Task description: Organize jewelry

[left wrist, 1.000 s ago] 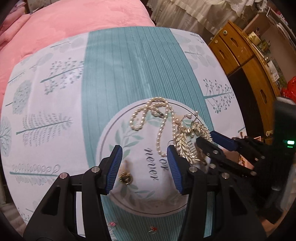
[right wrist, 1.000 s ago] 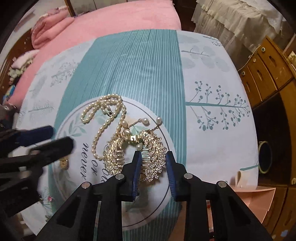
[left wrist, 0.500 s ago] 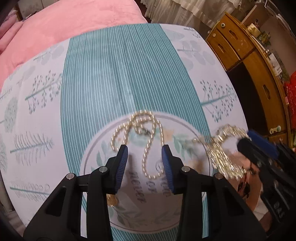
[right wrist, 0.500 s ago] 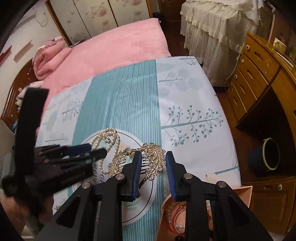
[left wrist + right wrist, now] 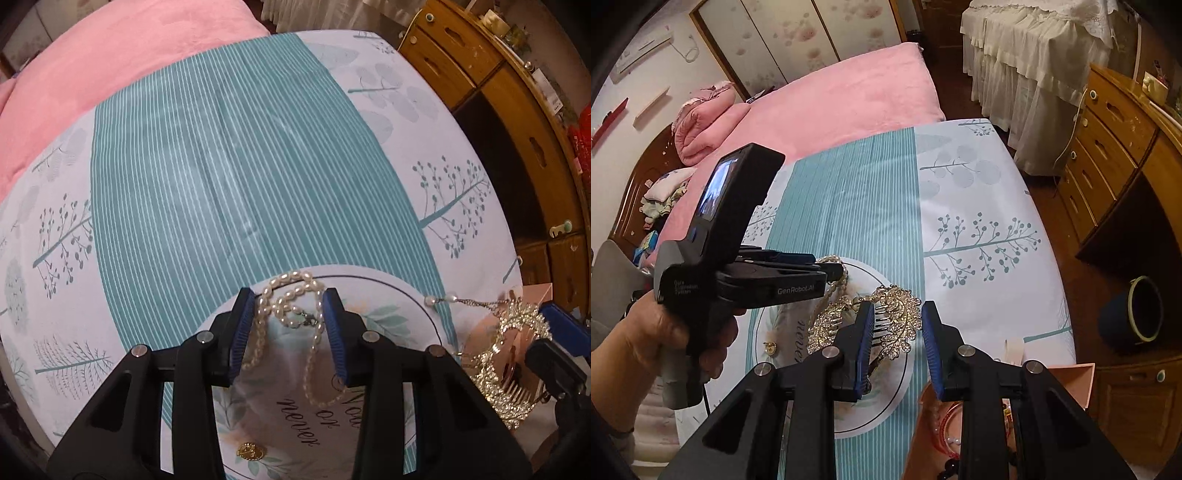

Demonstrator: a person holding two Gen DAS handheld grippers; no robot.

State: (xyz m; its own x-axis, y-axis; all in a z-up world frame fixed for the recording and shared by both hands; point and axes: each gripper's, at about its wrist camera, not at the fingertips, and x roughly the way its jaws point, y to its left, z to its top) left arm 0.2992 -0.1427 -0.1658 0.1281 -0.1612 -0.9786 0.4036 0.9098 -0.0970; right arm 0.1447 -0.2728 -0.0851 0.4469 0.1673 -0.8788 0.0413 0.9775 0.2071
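Note:
A pearl necklace (image 5: 291, 314) lies bunched on the round printed patch (image 5: 388, 317) of the bedspread. My left gripper (image 5: 288, 325) points down over it and is open. Its blue pads stand either side of the bunch, close against the pearls, and the strand still rests on the cloth. My right gripper (image 5: 897, 332) is shut on a gold rhinestone hair comb (image 5: 901, 321), held above the bed. In the left wrist view the comb (image 5: 509, 365) hangs at the right with a pearl chain trailing. A small gold brooch (image 5: 251, 451) lies near the patch's front.
An open pink box (image 5: 1071, 373) with a red bangle (image 5: 942, 428) and beads sits under my right gripper at the bed's corner. A wooden dresser (image 5: 1108, 140) and a blue bucket (image 5: 1134, 314) stand to the right. A pink blanket (image 5: 842, 96) covers the far bed.
My left gripper narrowed its jaws and moved forward from the brooch until it straddled the pearls. My right gripper lifted the comb off the patch and carried it right.

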